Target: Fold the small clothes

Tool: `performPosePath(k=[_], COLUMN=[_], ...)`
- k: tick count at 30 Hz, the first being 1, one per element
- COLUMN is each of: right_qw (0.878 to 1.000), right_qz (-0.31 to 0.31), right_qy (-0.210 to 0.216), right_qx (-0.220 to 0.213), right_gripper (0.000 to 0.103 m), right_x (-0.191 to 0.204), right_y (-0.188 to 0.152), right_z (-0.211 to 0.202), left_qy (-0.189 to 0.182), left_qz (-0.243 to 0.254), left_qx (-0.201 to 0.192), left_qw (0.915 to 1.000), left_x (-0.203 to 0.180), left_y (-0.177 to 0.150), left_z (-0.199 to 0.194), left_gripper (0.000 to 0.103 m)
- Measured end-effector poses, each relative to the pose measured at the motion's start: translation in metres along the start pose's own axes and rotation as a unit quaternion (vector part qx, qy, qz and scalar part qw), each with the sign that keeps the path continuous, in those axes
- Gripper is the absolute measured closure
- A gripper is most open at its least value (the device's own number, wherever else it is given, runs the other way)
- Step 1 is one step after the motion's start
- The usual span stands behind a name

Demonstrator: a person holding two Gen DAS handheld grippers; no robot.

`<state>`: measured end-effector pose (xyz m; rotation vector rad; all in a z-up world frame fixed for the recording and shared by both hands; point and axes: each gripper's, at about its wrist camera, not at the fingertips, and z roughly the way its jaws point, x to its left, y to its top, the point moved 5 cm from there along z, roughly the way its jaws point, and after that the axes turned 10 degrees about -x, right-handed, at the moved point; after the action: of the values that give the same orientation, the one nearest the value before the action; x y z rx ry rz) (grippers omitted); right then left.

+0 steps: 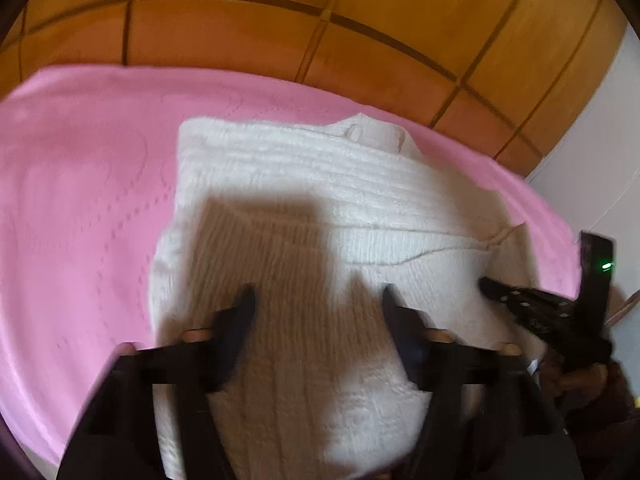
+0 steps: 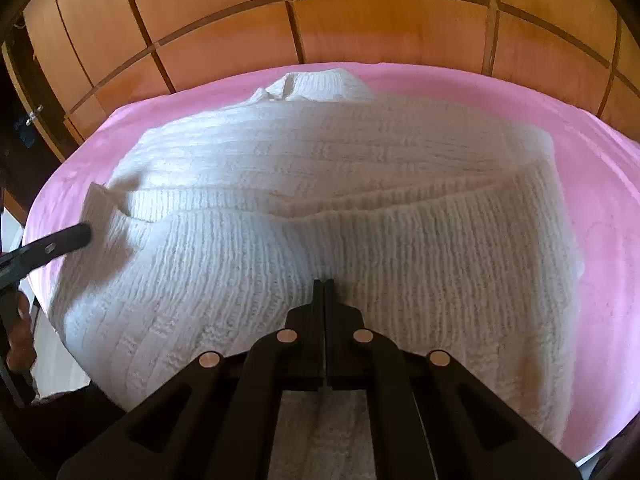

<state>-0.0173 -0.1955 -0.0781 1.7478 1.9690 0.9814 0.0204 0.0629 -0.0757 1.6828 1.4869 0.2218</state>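
A white knit sweater [image 1: 320, 184] lies partly folded on a pink sheet [image 1: 80, 200], collar at the far side. My left gripper [image 1: 320, 300] hovers open over the near part of the sweater, with nothing between its fingers. In the right wrist view, the right gripper [image 2: 324, 283] is shut with its tips resting on a dimple in the ribbed hem of the sweater [image 2: 320, 160]. No fabric shows between its fingers. The right gripper [image 1: 494, 286] also shows at the sweater's right edge in the left wrist view. One left finger [image 2: 76, 236] shows at the sweater's left edge.
The pink sheet [image 2: 600, 220] spreads around the sweater on all sides. A wooden panelled wall [image 2: 360, 40] stands right behind it. A white wall [image 1: 600, 140] is at the far right. A person's hand [image 2: 20, 340] holds the left gripper at the left edge.
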Motion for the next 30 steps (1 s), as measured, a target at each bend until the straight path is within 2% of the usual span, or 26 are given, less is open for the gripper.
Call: performPosePath(k=[2,4,6,8,11,13,15,16,17,18,21,23,24,25,27,29,30], right_qw=[1.0,1.0,1.0,1.0,0.999,0.999,0.999,1.0,1.0,0.999,0.999,1.0,0.999,0.999,0.997,0.995,0.994], right_qz=[0.001,0.001,-0.003,-0.008,-0.007,-0.003,-0.003,0.0,0.002,0.005,0.015,0.014,0.016,0.019,0.031,0.036,0.035], right_qy=[-0.002,-0.005,-0.006,-0.017,-0.024,-0.023,-0.025,-0.023,-0.026,-0.027,-0.018,-0.01,-0.005,-0.004,-0.012,-0.026,-0.039], right_qx=[-0.001,-0.002,-0.004,-0.016,-0.047,-0.045,-0.03,-0.017,-0.017,-0.023,-0.021,-0.021,-0.03,-0.038,-0.068,-0.086,-0.092], right_gripper=[0.103,0.103,0.103,0.103,0.103,0.103,0.103,0.103,0.103,0.103,0.102,0.099,0.092,0.08,0.07,0.069,0.065], right_x=[0.001,0.003,0.002,0.002,0.002,0.003,0.005,0.005,0.003,0.002,0.0,-0.002,-0.005,-0.008,-0.02,-0.032,-0.04], right_y=[0.001,0.002,0.004,0.012,0.024,0.026,0.021,0.015,0.011,0.01,0.013,0.015,0.018,0.02,0.029,0.035,0.037], right_z=[0.002,0.004,0.002,-0.002,-0.014,-0.01,0.004,0.014,0.019,0.02,0.013,0.004,-0.005,-0.013,-0.034,-0.047,-0.053], left_qy=[0.005,0.023,0.038,0.048,0.054,0.06,0.08,0.084,0.088,0.096,0.103,0.101,0.101,0.109,0.143,0.161,0.171], left_qz=[0.007,0.028,0.051,0.065,0.045,0.033,0.043,0.052,0.057,0.055,0.068,0.063,0.064,0.071,0.097,0.107,0.108], left_qx=[0.014,0.023,0.02,-0.003,-0.05,-0.064,-0.055,-0.037,-0.012,-0.004,-0.009,-0.006,-0.01,-0.023,-0.041,-0.048,-0.049], left_qw=[0.9999,0.9991,0.9978,0.9967,0.9963,0.9956,0.9943,0.9944,0.9944,0.9938,0.9924,0.9929,0.9928,0.9912,0.9842,0.98,0.9781], left_x=[-0.003,-0.011,-0.015,-0.019,-0.014,-0.009,-0.006,-0.007,-0.007,-0.005,-0.009,-0.006,-0.006,-0.005,0.001,0.007,0.015], left_y=[-0.005,-0.01,-0.012,-0.006,0.013,0.021,0.02,0.015,0.007,0.003,0.003,0.005,0.006,0.01,0.012,0.011,0.011], left_z=[0.007,0.02,0.028,0.025,0.006,0.003,0.018,0.03,0.045,0.054,0.053,0.047,0.041,0.033,0.018,0.007,0.002], left_gripper=[0.047,0.08,0.098,0.1,0.1,0.1,0.1,0.1,0.1,0.1,0.1,0.097,0.097,0.097,0.097,0.097,0.097])
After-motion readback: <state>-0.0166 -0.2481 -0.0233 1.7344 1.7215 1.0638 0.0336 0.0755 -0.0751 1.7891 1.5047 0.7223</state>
